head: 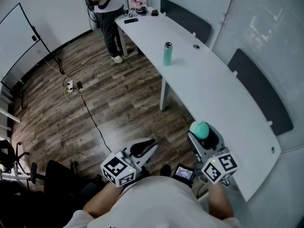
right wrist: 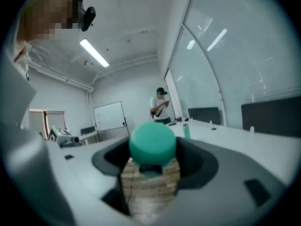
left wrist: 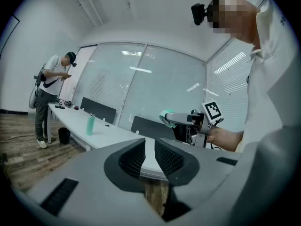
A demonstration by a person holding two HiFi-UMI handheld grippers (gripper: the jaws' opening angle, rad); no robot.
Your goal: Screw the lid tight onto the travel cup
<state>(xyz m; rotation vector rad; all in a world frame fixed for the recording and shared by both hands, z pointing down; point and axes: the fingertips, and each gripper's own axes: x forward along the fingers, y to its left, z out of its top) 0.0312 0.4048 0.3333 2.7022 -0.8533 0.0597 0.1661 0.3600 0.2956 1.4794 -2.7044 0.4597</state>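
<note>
Below the head camera, at the near end of a long white surface, the person's right hand-held gripper grasps a round teal lid between widely spread jaws. The left hand-held gripper hangs over the wooden floor beside the surface, its jaws drawn nearly together with only a narrow slit between them and nothing in it. The teal travel cup stands upright on the surface, well apart from both grippers. Another person stands at the far end.
</note>
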